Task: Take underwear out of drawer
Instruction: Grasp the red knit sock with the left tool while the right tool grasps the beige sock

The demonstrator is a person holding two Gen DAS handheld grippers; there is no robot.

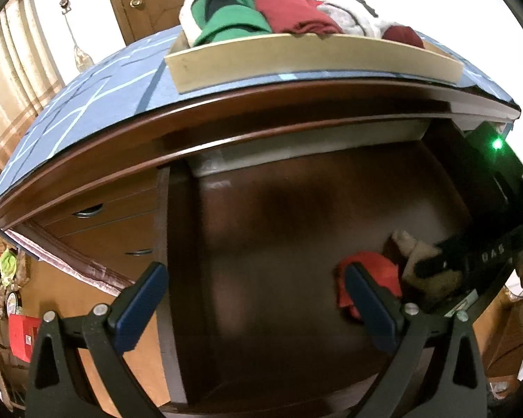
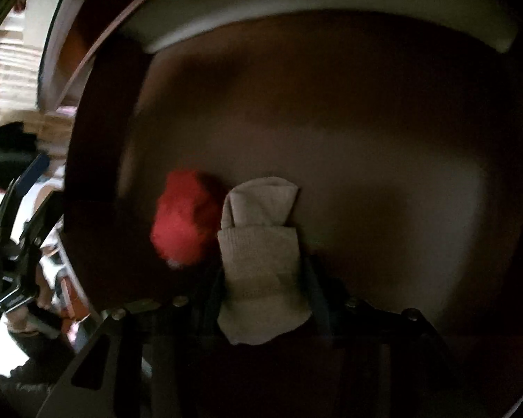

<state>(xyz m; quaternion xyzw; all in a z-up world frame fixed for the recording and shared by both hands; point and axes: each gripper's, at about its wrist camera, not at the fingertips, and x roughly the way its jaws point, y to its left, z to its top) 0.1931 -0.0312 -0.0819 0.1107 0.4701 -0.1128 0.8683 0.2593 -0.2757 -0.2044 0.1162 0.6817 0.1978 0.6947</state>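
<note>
Looking into the open dark-brown wooden drawer [image 1: 279,216], two garments lie at its front right: one crumpled red cloth piece [image 1: 369,271] and one folded beige knit piece [image 2: 261,264], just beside each other. The right hand-held gripper [image 2: 265,299] reaches into the drawer with the beige piece between its fingers; whether the pads press on it cannot be told in the dark. White lettering on its black body reads partly "DAS"; the rest is illegible. The left hand-held gripper [image 1: 254,306] hangs over the drawer, blue pads wide apart, nothing between them. On the blue-patterned desk top [image 1: 87,104] stands one pale wooden tray [image 1: 296,66] carrying green, red, grey-white and maroon folded garments.
</note>
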